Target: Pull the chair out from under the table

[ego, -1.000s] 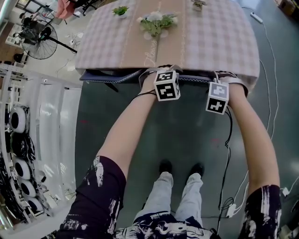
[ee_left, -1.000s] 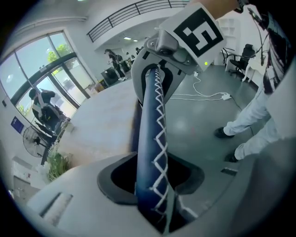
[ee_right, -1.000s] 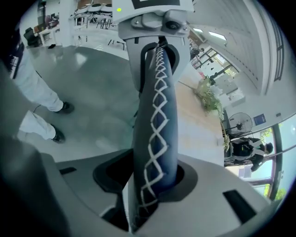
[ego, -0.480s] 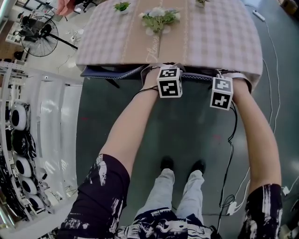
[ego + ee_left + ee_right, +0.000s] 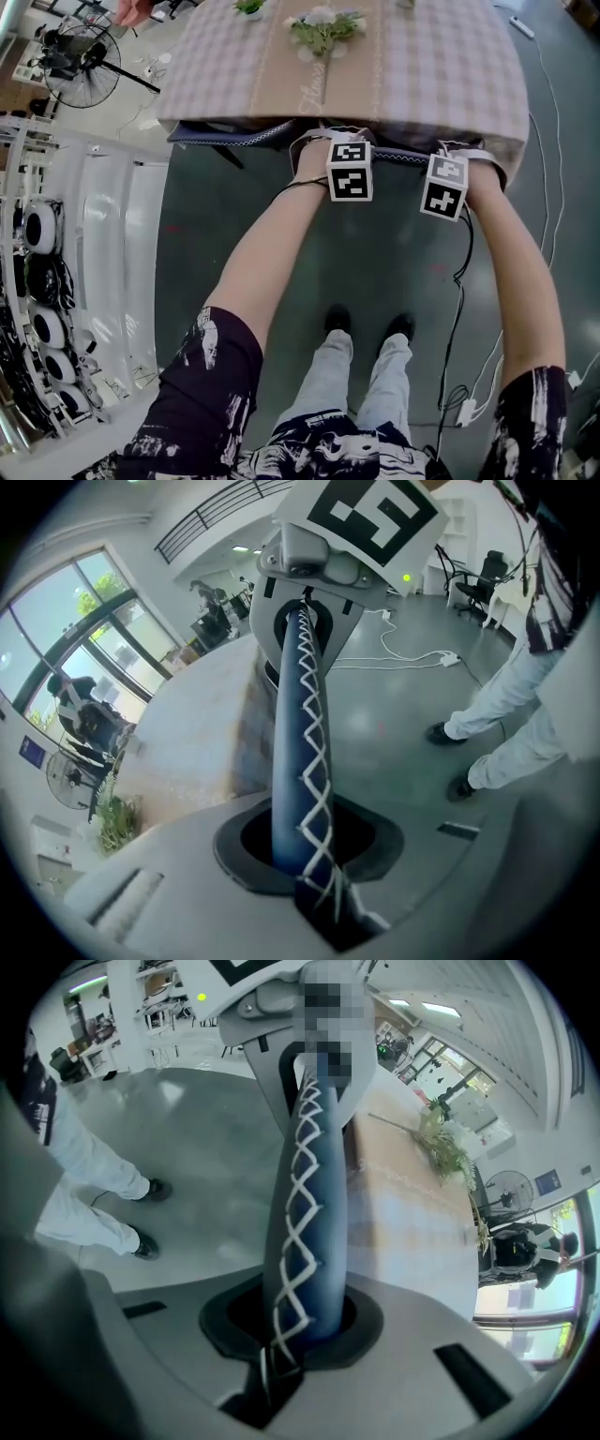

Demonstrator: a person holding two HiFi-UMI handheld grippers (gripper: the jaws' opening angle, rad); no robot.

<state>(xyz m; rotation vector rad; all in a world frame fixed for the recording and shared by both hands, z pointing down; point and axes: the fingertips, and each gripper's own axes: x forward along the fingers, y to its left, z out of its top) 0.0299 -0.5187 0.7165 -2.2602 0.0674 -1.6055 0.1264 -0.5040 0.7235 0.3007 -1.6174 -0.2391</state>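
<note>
Chair rim (image 5: 298, 742): rounded navy padding, white zigzag lacing

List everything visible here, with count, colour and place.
table: one, pale checked cloth with tan runner, top of head view
flowers: one white-and-green spray, on the runner
chair rail: one, dark blue with white zigzag stitching, at the table's near edge
fan: one, black, upper left
rack: one, white, left edge
cables: several, black and white, at right
left gripper: one, grey, jaws have just been closing, now clamped on the chair rail
right gripper: one, grey, likewise clamped on it
arms: two, bare, reaching to the rail
shoes: two, black, bottom centre
</note>
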